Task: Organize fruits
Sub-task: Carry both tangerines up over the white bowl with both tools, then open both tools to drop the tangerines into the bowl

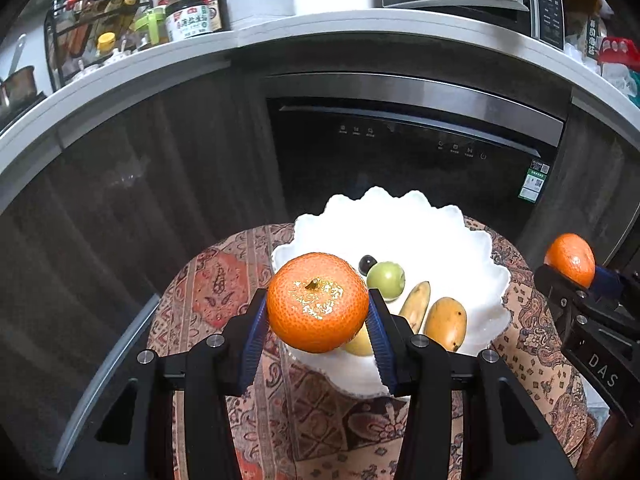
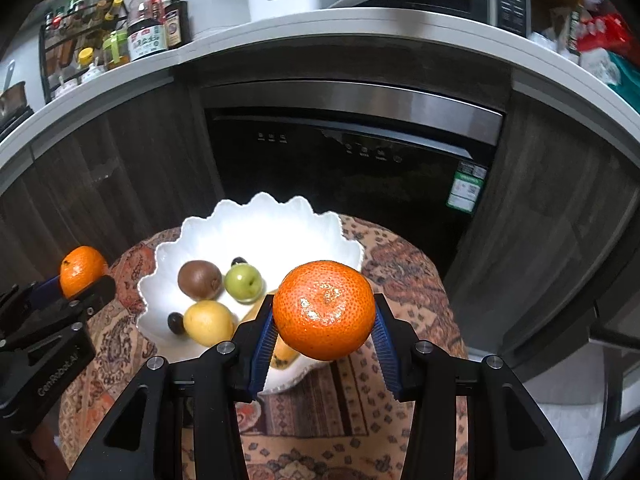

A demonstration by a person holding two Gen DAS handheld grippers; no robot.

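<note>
Left gripper (image 1: 317,312) clamps one tangerine (image 1: 317,302), right gripper (image 2: 325,320) clamps another tangerine (image 2: 325,310), both above the white bowl (image 2: 260,224).

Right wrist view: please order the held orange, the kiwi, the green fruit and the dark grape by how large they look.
1. orange in the right gripper; it is nearest the camera, so its true rank is unsure
2. kiwi
3. green fruit
4. dark grape
</note>
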